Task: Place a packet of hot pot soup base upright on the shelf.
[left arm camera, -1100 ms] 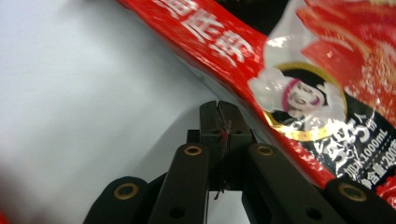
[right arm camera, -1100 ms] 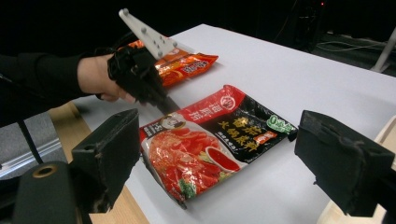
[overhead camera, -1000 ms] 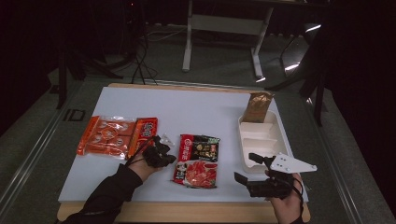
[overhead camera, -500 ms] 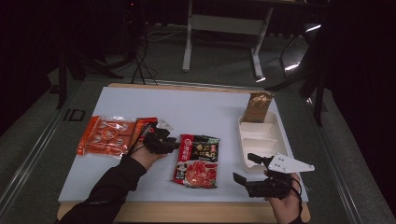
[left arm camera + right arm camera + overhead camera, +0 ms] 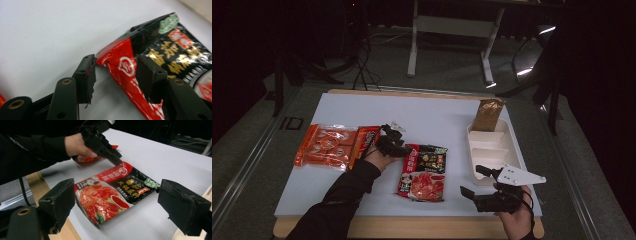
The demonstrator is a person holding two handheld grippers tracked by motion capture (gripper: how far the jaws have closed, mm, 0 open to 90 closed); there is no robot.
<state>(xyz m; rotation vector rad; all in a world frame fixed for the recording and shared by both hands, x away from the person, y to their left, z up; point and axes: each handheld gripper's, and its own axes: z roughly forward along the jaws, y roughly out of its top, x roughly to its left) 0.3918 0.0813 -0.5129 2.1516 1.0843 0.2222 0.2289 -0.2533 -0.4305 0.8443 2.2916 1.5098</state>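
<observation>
Near the table's (image 5: 437, 107) front edge, midway along, lies the red-and-black sauce packet (image 5: 424, 172), flat. Left gripper (image 5: 404, 148) at packet's upper left corner; jaws have just been opening, corner between them, pads apart from it. Right gripper (image 5: 473, 181) near front right corner beside white tray (image 5: 490, 150), jaws spread, holding nothing.

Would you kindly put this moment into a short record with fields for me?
Table: white sheet on a wooden board.
Left claw: jaws just been opening, astride the top corner of the red-and-black sauce packet, pads apart from it.
Right claw: open, holding nothing, near the front edge.
Left of packet: orange packet and a red packet.
Right side: white divided tray, brown bag at its far end.
</observation>
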